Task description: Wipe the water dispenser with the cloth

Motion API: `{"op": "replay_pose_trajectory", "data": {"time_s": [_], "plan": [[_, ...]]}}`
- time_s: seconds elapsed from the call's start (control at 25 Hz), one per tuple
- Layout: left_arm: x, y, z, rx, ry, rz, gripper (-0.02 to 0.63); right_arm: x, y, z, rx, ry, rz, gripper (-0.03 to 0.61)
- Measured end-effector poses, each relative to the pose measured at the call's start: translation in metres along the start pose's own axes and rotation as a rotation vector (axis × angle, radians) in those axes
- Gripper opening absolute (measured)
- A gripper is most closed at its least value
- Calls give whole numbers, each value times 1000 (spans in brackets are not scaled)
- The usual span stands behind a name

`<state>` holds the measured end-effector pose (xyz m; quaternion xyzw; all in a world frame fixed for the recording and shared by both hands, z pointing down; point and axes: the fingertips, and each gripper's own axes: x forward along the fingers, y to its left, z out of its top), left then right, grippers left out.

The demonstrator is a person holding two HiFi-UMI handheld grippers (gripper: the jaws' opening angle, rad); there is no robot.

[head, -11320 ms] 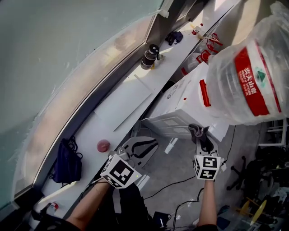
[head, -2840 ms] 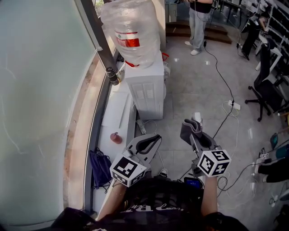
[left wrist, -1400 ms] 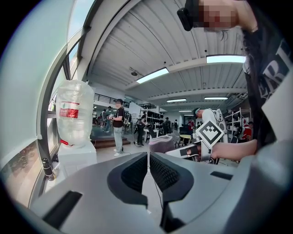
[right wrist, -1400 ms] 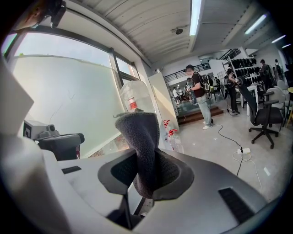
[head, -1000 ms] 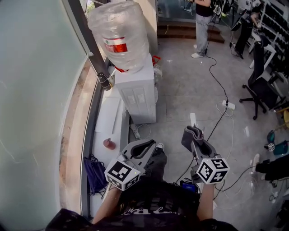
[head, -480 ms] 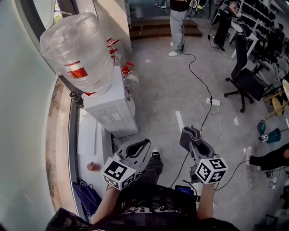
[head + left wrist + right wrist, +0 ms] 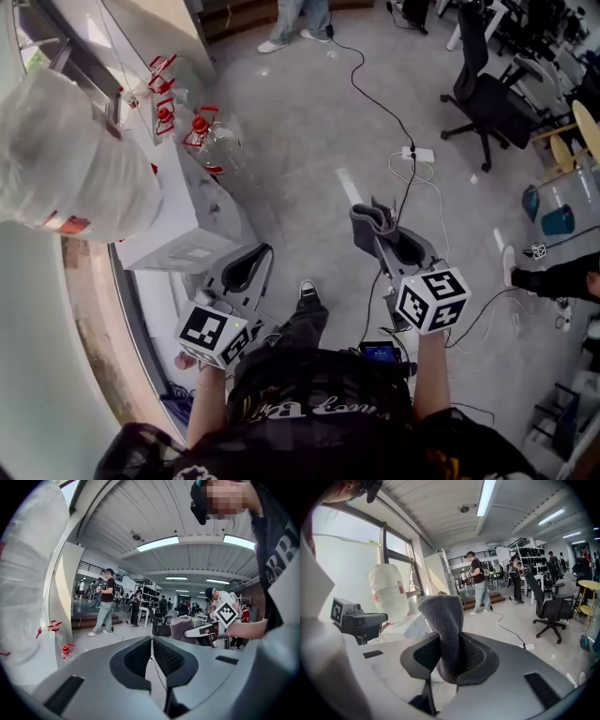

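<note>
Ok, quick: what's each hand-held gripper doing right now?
Left hand-held gripper: closed, empty.
Right hand-held gripper: closed on the grey cloth.

The big water bottle is blurred and runs off the head view's left edge, and the print on its red label cannot be read. The bottle hides much of the top of the water dispenser. A standing person is cut off at the top edge, so only legs show. The lower end of the cloth vanishes between the fingers of the right gripper.
</note>
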<state>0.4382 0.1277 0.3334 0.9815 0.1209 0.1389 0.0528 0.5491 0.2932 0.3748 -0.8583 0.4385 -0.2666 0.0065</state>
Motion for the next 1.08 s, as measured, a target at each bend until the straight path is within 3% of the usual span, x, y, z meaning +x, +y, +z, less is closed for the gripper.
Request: {"op": "replay_pose_trajectory", "data": {"time_s": [0.2,0.52,1.08], "plan": [[39,20,11,0,7,-2,31,32,-16,15,0,12,23,100],[56,12,28,8,-6,-8,31,39,-23,39,-30,11,51,100],[50,-10,46,-35,-58,165,31,39,-37,68,-74,39,204,98]]}}
